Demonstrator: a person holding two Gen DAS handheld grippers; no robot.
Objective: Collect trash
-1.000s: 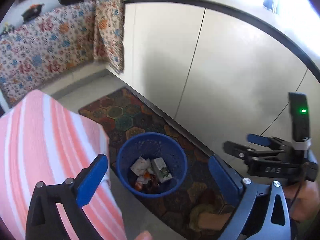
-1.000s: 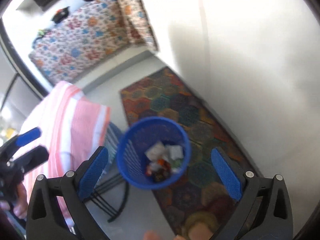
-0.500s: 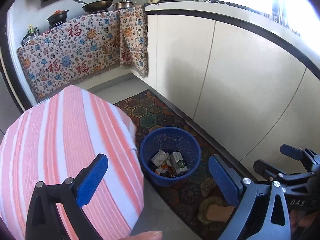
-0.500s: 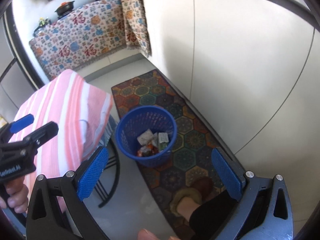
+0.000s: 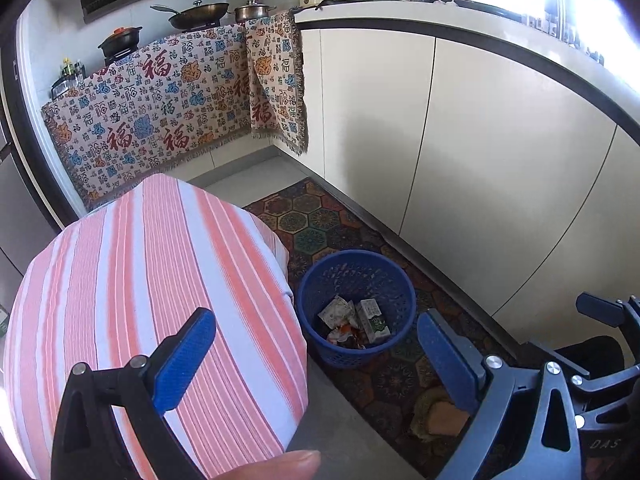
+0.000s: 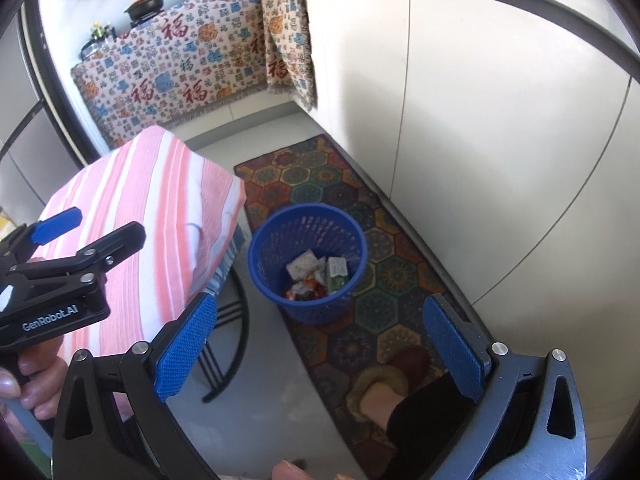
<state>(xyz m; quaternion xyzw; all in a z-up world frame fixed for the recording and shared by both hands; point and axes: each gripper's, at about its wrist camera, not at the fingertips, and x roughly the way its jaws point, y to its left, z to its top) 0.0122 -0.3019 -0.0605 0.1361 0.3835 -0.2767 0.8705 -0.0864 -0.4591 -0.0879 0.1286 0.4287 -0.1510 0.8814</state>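
Note:
A blue mesh waste basket [image 5: 356,276] [image 6: 276,232] stands on a patterned rug beside the table. Inside it lie crumpled wrappers and a small green-and-white carton [image 5: 372,320] [image 6: 337,274]. My left gripper [image 5: 316,360] is open and empty, held high over the table's edge and the floor. In the right wrist view the left gripper [image 6: 76,228] shows from the side at the left. My right gripper [image 6: 316,344] is also open and empty, well above the basket. Its tips show at the right edge of the left wrist view [image 5: 600,312].
A table with a pink-and-white striped cloth [image 5: 140,300] [image 6: 152,208] stands left of the basket. Cream cabinet doors [image 5: 480,152] run along the right. A patterned cloth [image 5: 168,112] hangs over the far counter with pans. A person's slippered foot [image 6: 380,392] rests on the rug [image 6: 320,176].
Both grippers have pulled up and back from the basket, which now looks smaller and lower in both views. More of the striped table and far counter has come into view.

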